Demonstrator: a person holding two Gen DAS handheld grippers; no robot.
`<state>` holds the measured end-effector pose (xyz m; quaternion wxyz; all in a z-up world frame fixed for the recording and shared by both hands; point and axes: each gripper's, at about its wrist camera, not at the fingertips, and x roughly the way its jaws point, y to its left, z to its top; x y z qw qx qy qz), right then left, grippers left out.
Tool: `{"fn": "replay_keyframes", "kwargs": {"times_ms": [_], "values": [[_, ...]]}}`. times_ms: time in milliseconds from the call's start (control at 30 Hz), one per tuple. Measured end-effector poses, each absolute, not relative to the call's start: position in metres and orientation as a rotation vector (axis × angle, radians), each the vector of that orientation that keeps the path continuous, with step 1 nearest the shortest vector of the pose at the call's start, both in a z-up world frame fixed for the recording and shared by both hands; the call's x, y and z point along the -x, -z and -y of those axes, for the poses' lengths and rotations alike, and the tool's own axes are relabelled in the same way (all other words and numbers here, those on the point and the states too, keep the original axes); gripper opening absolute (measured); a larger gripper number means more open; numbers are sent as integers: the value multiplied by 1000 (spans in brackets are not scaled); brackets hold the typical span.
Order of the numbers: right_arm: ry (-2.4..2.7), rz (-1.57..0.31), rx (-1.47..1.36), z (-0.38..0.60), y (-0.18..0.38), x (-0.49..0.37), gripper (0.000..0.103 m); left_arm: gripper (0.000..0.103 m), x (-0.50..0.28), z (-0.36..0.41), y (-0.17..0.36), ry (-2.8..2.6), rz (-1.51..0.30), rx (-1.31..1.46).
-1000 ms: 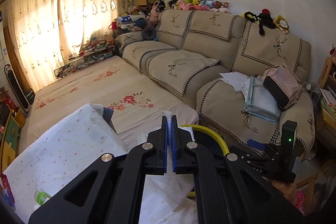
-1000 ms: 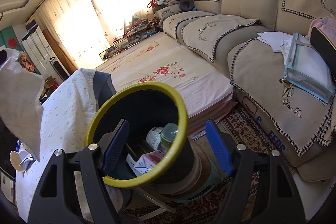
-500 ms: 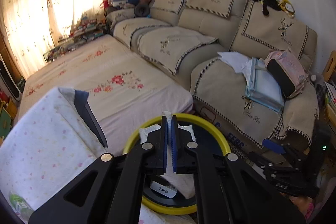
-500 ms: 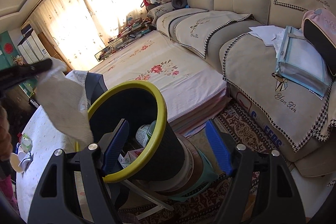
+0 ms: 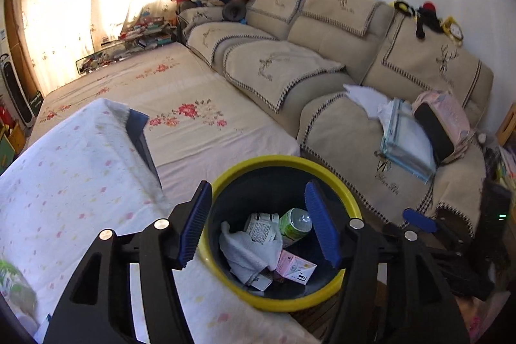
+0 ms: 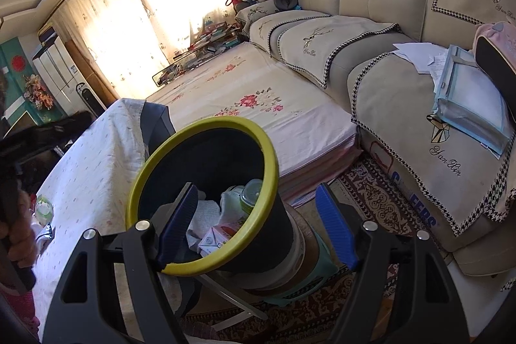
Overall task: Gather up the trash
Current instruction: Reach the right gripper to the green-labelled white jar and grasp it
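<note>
My left gripper (image 5: pixel 258 224) hangs over the one yellow-rimmed bin (image 5: pixel 332 174), jaws opening with nothing between them. Below their gap, inside the bin, lies one crumpled white tissue (image 5: pixel 250 249), touching one green bottle (image 5: pixel 295 226) and one pink carton (image 5: pixel 295 268). My right gripper (image 6: pixel 258 226) has its jaws wide, straddling the bin's near rim without pressing it. The bin stands just beside the surface's (image 5: pixel 64 182) edge.
</note>
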<state>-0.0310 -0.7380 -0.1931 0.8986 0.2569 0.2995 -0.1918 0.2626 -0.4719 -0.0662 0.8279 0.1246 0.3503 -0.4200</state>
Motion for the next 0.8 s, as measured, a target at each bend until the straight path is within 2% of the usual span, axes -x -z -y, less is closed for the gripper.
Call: {"fn": "replay_keyframes", "kwargs": {"times_ms": [167, 233, 400, 800], "values": [[368, -651, -488, 718, 190, 17, 71, 74, -259, 389, 38, 828, -674, -153], [355, -663, -469, 708, 188, 10, 71, 82, -261, 351, 31, 787, -655, -110], [293, -679, -404, 673, 176, -16, 71, 90, -270, 244, 25, 626, -604, -19], [-78, -738, -160, 500, 143, -113, 71, 94, -291, 34, 55, 138, -450, 131]]}}
